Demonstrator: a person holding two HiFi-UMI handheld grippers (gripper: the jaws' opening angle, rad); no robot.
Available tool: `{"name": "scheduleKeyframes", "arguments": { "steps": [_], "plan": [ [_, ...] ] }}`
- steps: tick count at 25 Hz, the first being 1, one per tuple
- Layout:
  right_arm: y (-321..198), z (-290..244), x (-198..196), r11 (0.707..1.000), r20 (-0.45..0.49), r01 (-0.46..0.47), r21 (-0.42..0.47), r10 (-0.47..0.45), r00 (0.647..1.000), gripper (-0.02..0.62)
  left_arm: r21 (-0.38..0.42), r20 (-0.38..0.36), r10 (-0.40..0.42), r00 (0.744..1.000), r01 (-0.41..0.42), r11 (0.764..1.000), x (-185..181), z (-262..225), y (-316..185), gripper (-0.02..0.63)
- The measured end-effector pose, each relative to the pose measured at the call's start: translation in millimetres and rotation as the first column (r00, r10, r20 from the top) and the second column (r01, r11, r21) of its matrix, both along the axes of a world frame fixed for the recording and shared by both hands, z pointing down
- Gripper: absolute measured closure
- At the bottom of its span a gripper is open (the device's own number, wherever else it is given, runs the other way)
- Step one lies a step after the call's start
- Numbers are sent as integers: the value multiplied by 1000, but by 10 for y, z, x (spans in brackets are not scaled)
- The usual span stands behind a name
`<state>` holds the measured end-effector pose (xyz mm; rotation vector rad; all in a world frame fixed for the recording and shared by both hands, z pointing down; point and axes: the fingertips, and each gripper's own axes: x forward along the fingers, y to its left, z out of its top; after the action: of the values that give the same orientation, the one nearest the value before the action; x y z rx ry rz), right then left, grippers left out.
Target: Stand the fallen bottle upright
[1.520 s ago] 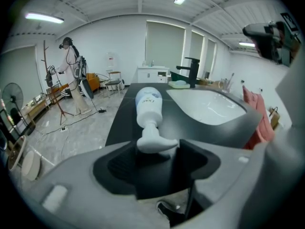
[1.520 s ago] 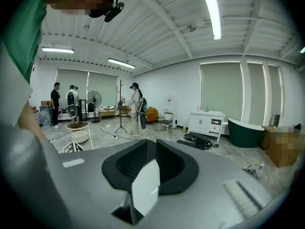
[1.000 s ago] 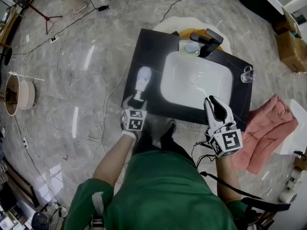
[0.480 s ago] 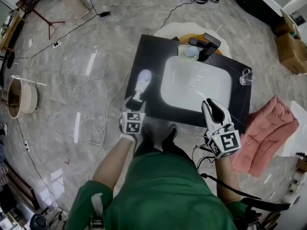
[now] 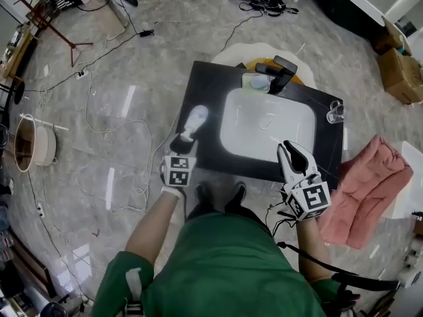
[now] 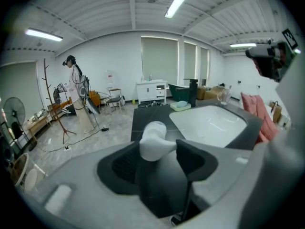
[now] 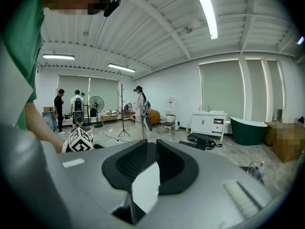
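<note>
gripping white bottle (image 6: 153,140) by neck, left tongs (image 5: 180,139) just closing further

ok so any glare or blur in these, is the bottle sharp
Head view: light streaks glare on the glossy floor, white bottle washed out. Left gripper view: fisheye, dark corners, bottle soft. Right gripper view: same bend, bright ceiling lamp.

Left tool (image 5: 182,140) mid-closure round bottle (image 5: 195,119)

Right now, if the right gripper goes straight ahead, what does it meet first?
Likely the white sink basin: the right gripper points across it, tilted slightly down, toward the black faucet. Depth is unclear, so it could clear the basin and reach the faucet first.
</note>
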<state>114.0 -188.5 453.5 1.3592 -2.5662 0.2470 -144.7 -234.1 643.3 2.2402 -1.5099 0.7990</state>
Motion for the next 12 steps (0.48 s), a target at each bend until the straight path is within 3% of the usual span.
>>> {"name": "scheduleKeyframes", "arguments": {
  "steps": [12],
  "plan": [
    [-8, -70, 236, 999, 15, -50, 22, 49, 999, 552, 89, 4, 57, 998, -57, 994, 218, -445, -489, 368]
  ]
}}
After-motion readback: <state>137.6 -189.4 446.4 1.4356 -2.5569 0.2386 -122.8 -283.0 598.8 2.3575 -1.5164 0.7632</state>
